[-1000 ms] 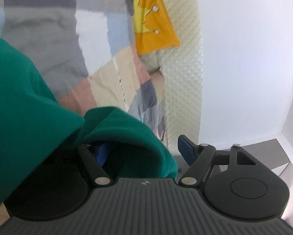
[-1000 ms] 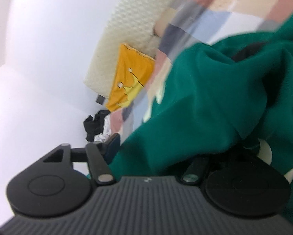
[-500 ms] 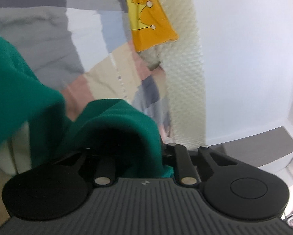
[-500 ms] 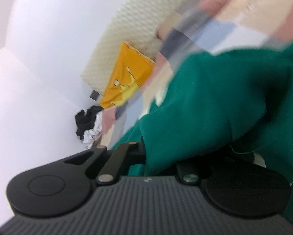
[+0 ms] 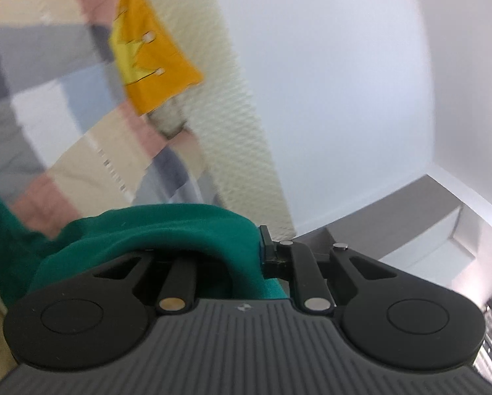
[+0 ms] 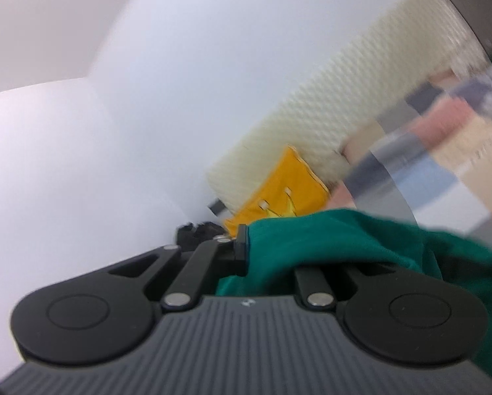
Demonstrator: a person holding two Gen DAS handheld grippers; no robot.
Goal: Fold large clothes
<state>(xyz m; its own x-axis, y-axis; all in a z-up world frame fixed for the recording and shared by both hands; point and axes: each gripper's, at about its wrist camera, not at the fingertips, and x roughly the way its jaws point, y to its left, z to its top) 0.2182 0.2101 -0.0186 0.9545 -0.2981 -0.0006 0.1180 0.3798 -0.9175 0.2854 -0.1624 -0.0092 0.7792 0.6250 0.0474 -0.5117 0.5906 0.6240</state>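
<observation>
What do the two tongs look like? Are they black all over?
Nearly. The left tongs and right tongs look alike: a dark grey ribbed body with a tiny logo, a round black disc on each side, and black link bars joined by shiny silver pins. One finger on the left pair has a blue edge; on the right pair the finger looks black. No cables, hands or sleeves show.

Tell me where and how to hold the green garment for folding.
Grip the green garment at its top edge, one gripper at each end, coming in level so the fabric hangs below. That matches the picture: the left gripper and the right gripper are each shut on a bunched fold of it, with cloth draped over the fingers. Which part of the edge is pinched is hidden.
</observation>
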